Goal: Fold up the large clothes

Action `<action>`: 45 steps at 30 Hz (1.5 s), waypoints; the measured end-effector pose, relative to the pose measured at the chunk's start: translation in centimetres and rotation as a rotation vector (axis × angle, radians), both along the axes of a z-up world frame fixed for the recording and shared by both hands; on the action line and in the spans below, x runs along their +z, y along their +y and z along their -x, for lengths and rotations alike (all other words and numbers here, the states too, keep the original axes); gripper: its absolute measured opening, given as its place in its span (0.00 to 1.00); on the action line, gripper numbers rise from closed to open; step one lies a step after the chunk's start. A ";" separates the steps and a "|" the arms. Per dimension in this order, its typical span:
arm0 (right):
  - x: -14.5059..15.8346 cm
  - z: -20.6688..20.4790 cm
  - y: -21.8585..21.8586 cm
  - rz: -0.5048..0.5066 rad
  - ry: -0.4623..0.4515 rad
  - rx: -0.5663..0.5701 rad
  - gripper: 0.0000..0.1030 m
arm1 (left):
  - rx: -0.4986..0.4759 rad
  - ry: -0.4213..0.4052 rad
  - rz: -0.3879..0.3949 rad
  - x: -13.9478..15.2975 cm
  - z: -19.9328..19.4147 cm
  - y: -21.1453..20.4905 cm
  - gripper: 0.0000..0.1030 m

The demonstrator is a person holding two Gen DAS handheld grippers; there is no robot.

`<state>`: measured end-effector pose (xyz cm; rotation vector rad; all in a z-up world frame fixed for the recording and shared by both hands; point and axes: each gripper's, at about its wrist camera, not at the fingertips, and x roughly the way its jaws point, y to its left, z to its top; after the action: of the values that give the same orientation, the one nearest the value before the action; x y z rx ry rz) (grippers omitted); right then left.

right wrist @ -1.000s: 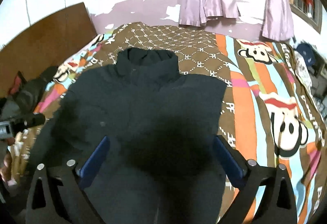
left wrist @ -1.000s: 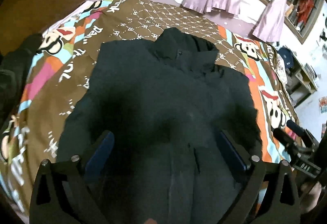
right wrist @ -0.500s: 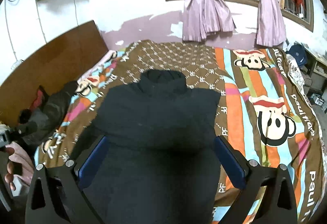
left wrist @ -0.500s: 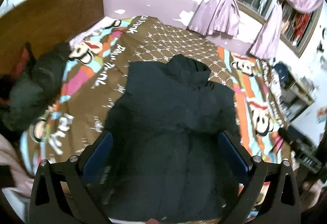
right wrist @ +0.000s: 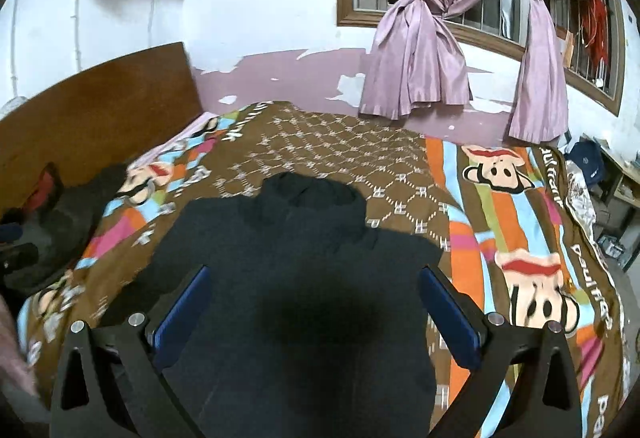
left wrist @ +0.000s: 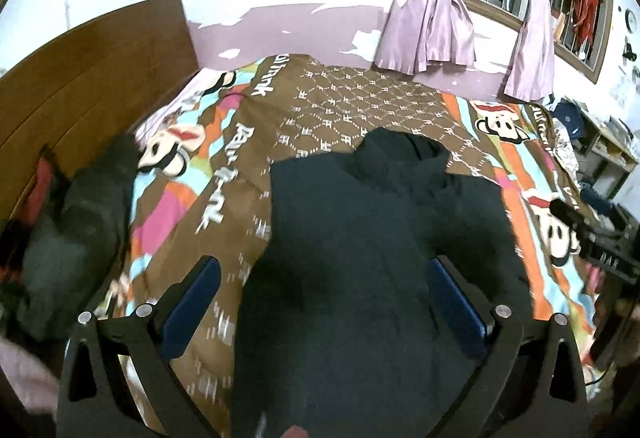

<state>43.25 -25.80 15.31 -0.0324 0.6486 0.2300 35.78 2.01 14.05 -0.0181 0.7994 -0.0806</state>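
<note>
A large black padded jacket (left wrist: 372, 238) (right wrist: 296, 278) lies flat on the bed, collar toward the far wall, sleeves folded in over the body. My left gripper (left wrist: 324, 278) hangs open above the jacket's left half, nothing between its blue pads. Over the jacket's middle my right gripper (right wrist: 312, 290) is open too and holds nothing. The right gripper also shows as a dark shape at the bed's right edge (left wrist: 592, 230) in the left wrist view. The jacket's near hem is hidden below both views.
The bed carries a brown cartoon-print quilt (left wrist: 224, 174) (right wrist: 500, 206). A second dark garment (left wrist: 76, 222) (right wrist: 68, 214) is heaped by the wooden headboard (left wrist: 80, 70) on the left. Purple curtains (right wrist: 420, 50) hang at the window. Shelves (left wrist: 608, 146) stand at the right.
Both grippers have pulled up and back from the jacket, so it looks smaller and more of the bed and wall shows. The left view has swung leftward. The jacket has not moved.
</note>
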 end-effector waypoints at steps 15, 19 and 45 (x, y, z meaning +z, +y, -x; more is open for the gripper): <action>-12.6 -20.1 -4.4 -0.266 0.158 -0.158 0.87 | -0.070 0.000 0.000 -12.1 -20.7 -1.8 0.98; -13.6 -22.1 -4.2 -0.267 0.153 -0.143 0.84 | -0.058 -0.041 -0.034 -12.4 -22.4 -2.7 0.98; -18.3 -28.4 -5.0 -0.408 0.190 -0.106 0.13 | -0.059 0.020 0.004 -17.1 -32.9 -6.7 0.08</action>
<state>71.65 -30.82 -3.03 0.4195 0.7793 0.2612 68.65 -4.66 -3.08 0.0014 0.8196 -0.1379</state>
